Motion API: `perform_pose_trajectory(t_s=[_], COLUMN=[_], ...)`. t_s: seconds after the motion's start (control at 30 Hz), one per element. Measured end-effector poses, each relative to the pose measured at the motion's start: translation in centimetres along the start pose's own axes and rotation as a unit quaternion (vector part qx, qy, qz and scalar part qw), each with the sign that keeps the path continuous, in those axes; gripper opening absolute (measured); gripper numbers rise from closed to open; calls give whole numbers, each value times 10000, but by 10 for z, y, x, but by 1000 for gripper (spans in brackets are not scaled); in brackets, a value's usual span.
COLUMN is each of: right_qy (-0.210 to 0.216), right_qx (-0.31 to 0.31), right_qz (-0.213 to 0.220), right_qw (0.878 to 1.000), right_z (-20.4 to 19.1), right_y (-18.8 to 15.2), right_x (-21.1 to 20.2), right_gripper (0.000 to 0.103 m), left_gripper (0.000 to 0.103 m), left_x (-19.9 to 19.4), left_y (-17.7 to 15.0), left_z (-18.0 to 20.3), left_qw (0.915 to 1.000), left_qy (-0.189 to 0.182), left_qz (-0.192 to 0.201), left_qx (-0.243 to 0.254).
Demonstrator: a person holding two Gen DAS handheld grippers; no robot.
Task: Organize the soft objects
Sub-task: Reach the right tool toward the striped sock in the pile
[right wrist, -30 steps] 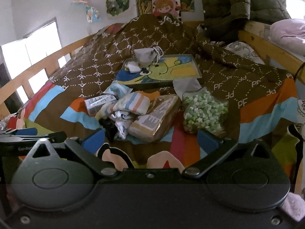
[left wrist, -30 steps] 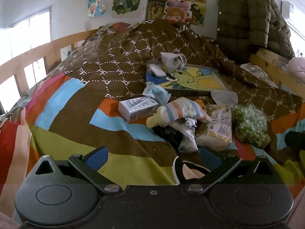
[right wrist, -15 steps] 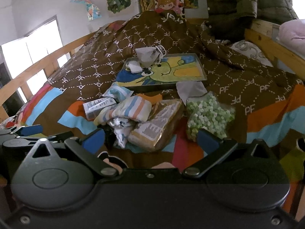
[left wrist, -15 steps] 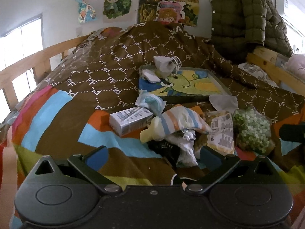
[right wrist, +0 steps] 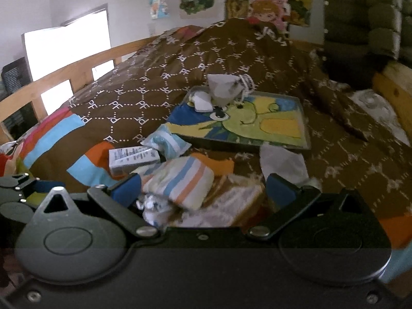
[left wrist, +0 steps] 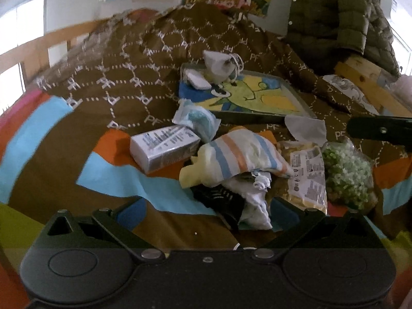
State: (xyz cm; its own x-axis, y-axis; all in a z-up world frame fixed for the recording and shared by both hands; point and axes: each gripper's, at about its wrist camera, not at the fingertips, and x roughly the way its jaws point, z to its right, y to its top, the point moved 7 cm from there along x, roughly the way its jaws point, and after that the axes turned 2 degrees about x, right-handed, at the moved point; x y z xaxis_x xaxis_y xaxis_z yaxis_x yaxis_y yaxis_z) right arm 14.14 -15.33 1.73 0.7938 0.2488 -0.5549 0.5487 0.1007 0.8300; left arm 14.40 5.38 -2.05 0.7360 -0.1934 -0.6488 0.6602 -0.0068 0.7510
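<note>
Centrally on the brown quilt (left wrist: 134, 77) lies one heap of soft things: one striped cloth (left wrist: 237, 154) over one white crumpled cloth (left wrist: 255, 206) and one black item (left wrist: 219, 195), with one white box (left wrist: 164, 148) and one blue-white packet (left wrist: 197, 119) just beside it on the left, and one labelled bag (left wrist: 307, 177) and one bag of green pieces (left wrist: 347, 177) on the right. Beyond the heap sits one picture tray (right wrist: 260, 121) holding one grey pouch (right wrist: 224, 90) and one small white pack (right wrist: 202, 103). Both the left gripper (left wrist: 206, 213) and the right gripper (right wrist: 203, 188) hover with jaws apart and empty, the right one above the striped cloth.
</note>
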Motion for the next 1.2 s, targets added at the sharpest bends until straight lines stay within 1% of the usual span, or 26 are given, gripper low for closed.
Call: perform_pose_trajectory(t_s=[0.1, 0.17, 0.27, 0.33, 0.43, 0.53, 0.57, 0.6, 0.7, 0.77, 0.9, 1.0, 1.1, 1.2], right_qy=[264, 484, 789, 856, 932, 995, 1009, 1003, 1006, 1029, 1090, 1206, 1285, 1357], right_qx=[-89, -55, -47, -150, -303, -304, -296, -290, -287, -232, -146, -15, 38, 56], right_qz=[-86, -217, -400, -512, -619, -736, -783, -823, -895, -933, -979, -1042, -1091, -1231], right_qw=[9996, 9986, 9961, 9949, 9933, 9918, 9914, 9911, 9905, 9900, 9891, 9872, 9857, 9831], right_z=[0, -2, -4, -8, -7, -8, -7, -6, 0, 2, 7, 7, 6, 2], right_y=[12, 18, 23, 22, 21, 9, 4, 1, -9, -14, -18, -21, -22, -27], right_x=[29, 50, 85, 103, 127, 138, 141, 145, 152, 152, 155, 157, 161, 169], right_gripper=[103, 103, 102, 102, 102, 96, 94, 90, 82, 80, 74, 69, 68, 63], left_gripper=[102, 102, 102, 102, 98, 91, 87, 81, 74, 72, 71, 67, 67, 67], left_x=[12, 20, 29, 34, 42, 50, 52, 54, 56, 56, 57, 62, 64, 64], left_y=[-1, -2, -1, 0, 1, -2, -3, -3, -4, -3, 2, 3, 1, 1], left_z=[-1, 1, 5, 9, 16, 26, 30, 32, 39, 44, 52, 53, 51, 50], left_qw=[9998, 9993, 9986, 9980, 9961, 9930, 9922, 9913, 9892, 9883, 9869, 9863, 9867, 9867], left_qy=[-180, -325, -493, -591, -839, -1123, -1180, -1242, -1384, -1416, -1364, -1415, -1411, -1399], left_qz=[-113, -180, -121, -67, -88, -159, -173, -182, -141, -33, 203, 133, 82, 98], left_qx=[-24, -6, 120, 235, 256, 333, 367, 391, 468, 562, 835, 838, 807, 819])
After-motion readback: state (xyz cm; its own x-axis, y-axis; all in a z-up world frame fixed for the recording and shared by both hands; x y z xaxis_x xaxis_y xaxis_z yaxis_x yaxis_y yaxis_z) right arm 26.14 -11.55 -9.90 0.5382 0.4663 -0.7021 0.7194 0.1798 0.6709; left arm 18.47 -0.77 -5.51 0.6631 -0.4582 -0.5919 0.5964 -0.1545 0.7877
